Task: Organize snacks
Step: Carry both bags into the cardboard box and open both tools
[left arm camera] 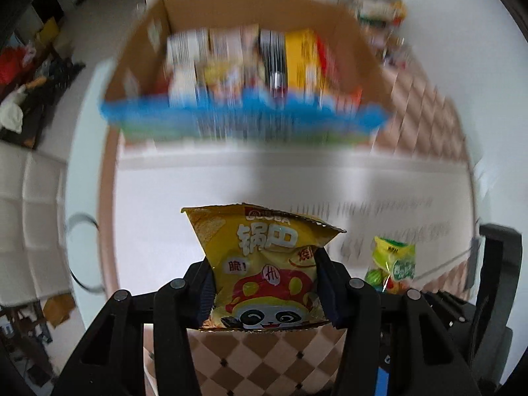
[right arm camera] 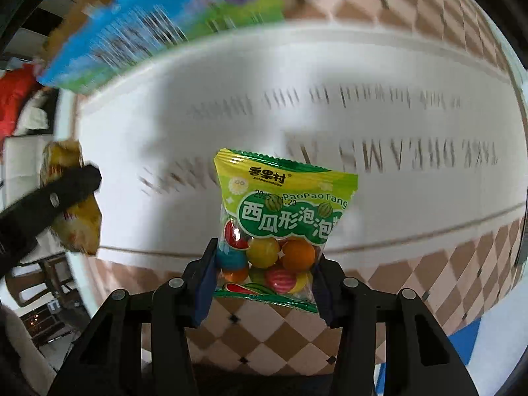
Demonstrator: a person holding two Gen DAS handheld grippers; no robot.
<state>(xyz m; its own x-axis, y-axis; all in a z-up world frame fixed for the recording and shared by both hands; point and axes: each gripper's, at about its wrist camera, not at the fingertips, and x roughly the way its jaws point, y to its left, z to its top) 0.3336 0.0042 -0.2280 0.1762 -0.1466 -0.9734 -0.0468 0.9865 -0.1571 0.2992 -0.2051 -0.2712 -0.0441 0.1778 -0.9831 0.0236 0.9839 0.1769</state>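
Now the left gripper (left arm camera: pixel 264 292) pinches a yellow chip bag (left arm camera: pixel 264 270) between its pads, held above the white middle of the table (left arm camera: pixel 158 224). Just beside it, the right gripper (right arm camera: pixel 262 279) pinches a green gum bag (right arm camera: pixel 280 224). At the far edge, a box (left arm camera: pixel 359 49) holds more snacks (left arm camera: pixel 250 62).
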